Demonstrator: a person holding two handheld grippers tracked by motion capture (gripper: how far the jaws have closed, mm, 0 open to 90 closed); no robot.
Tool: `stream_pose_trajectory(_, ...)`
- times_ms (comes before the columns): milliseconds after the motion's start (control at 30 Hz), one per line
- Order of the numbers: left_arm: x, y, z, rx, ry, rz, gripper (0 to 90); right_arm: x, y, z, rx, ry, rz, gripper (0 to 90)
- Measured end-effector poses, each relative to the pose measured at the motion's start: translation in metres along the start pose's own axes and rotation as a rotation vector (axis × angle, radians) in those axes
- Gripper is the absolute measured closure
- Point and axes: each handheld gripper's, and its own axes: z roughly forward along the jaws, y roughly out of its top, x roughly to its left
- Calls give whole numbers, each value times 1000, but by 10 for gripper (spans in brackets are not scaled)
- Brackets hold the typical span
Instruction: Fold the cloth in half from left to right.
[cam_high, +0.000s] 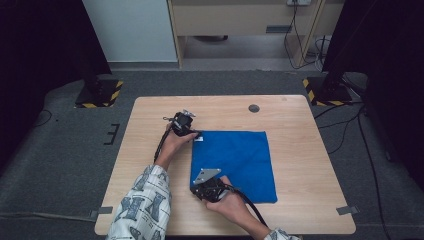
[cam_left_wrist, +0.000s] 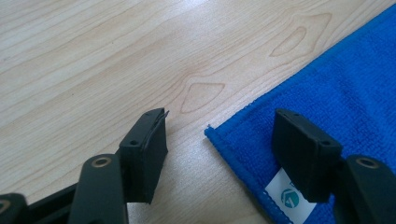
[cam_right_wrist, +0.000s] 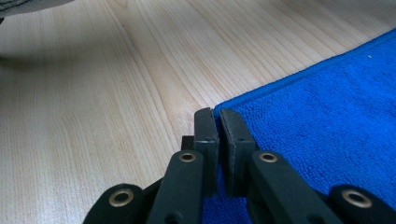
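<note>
High view: blue microfibre cloth (cam_high: 234, 163) flat on wooden surface (cam_high: 300, 165); left hand-held gripper (cam_high: 195, 135) at its far-left corner, right hand-held gripper (cam_high: 200, 189) at its near-left corner.
Left gripper view: jaws apart, straddling cloth corner (cam_left_wrist: 327, 116), not pressing; white label (cam_left_wrist: 288, 195) beside one jaw.
Right gripper view: jaws pinched on cloth edge (cam_right_wrist: 317, 121).
</note>
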Motion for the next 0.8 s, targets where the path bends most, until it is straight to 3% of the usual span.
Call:
stream_pose_trajectory(300, -11, -5, -3, -36, -26, 26, 654, 3, -1, 0, 8, -6, -27, 862)
stream_pose_trajectory(533, -14, -4, -3, -36, -52, 5, 846, 3, 0, -2, 6, -2, -29, 863)
stream_pose_trajectory(800, -15, -1, -4, -18, -45, 7, 880, 3, 0, -7, -4, 0, -33, 864)
